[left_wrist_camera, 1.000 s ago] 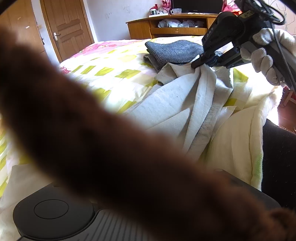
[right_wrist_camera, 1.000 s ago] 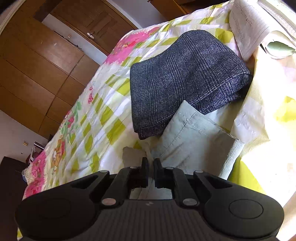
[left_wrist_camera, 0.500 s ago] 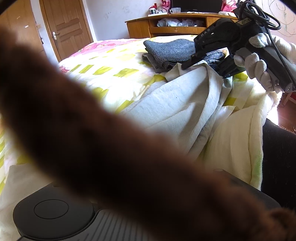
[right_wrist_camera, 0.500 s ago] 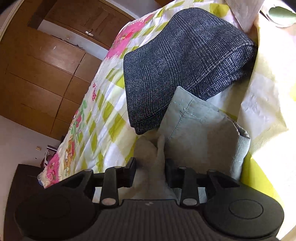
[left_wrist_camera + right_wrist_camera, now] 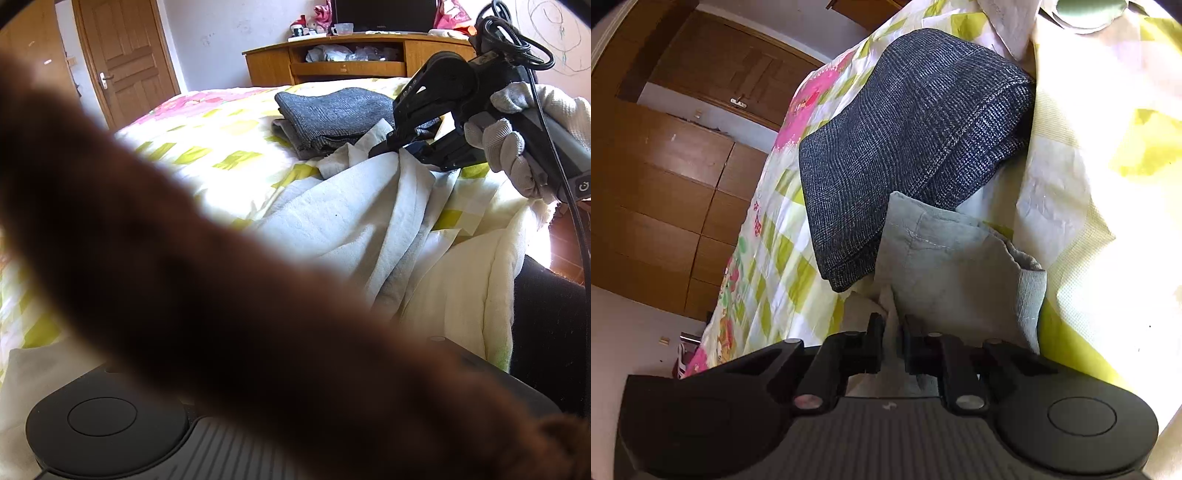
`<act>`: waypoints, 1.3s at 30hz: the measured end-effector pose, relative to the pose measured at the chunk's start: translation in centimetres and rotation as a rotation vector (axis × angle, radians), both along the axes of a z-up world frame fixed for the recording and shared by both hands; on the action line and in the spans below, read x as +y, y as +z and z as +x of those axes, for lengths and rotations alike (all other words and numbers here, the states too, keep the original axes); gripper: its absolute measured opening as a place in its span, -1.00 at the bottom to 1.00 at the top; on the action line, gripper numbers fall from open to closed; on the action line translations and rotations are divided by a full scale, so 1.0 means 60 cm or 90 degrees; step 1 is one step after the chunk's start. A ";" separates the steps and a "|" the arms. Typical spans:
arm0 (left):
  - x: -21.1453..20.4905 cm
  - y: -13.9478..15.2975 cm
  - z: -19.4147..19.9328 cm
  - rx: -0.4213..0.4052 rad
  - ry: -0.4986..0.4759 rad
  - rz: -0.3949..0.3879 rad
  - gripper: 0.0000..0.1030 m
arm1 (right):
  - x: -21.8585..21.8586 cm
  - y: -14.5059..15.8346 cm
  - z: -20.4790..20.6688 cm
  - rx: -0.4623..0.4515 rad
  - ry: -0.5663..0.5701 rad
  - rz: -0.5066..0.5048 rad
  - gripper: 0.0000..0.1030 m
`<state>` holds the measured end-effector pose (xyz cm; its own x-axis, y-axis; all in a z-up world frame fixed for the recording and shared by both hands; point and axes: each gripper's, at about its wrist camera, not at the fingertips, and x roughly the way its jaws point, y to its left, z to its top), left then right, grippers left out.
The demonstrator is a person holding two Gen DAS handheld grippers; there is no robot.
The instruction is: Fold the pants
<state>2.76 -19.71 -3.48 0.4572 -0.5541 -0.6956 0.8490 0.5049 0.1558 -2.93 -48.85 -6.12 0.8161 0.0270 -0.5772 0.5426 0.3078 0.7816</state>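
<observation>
Pale grey pants (image 5: 354, 221) lie rumpled on the bed (image 5: 207, 147), running from the near edge toward the far right, folds bunched lengthwise. Right tongs (image 5: 894, 328) nearly closed, pinching a ridge of the pants fabric close to the hem (image 5: 945, 236); in the left wrist view the same tongs (image 5: 397, 146) grip the far end of the pants, held by a white-gloved hand (image 5: 517, 147). Folded dark grey knit garment (image 5: 908, 140) sits on the bed just past the hem, its near edge overlapping the pants end. Left tongs: cannot tell the state, fingers hidden behind a blurred brown fuzzy strip (image 5: 184, 277) crossing the lens; only the black gripper body (image 5: 103, 424) shows at the bottom. Quilt is yellow-green checked with pink flowers. Wooden door (image 5: 122, 62) far left, wooden cabinet (image 5: 351, 62) behind the bed
</observation>
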 end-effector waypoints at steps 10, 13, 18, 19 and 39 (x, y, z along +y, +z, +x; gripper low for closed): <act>-0.005 0.002 -0.002 0.001 -0.008 -0.011 -0.07 | -0.007 -0.008 -0.025 -0.031 -0.040 0.046 -0.45; -0.007 0.000 -0.003 0.002 -0.011 -0.010 -0.07 | -0.005 -0.004 -0.024 0.004 -0.047 0.013 -0.57; -0.008 0.000 0.000 0.010 -0.008 -0.015 -0.07 | -0.014 -0.012 -0.031 -0.016 -0.064 0.044 -0.61; -0.008 0.000 0.001 0.010 -0.009 -0.015 -0.07 | -0.012 -0.009 -0.028 -0.005 -0.053 0.029 -0.61; 0.049 0.129 0.028 -0.105 0.070 -0.095 0.09 | 0.044 0.215 0.034 -0.273 0.048 -0.053 -0.61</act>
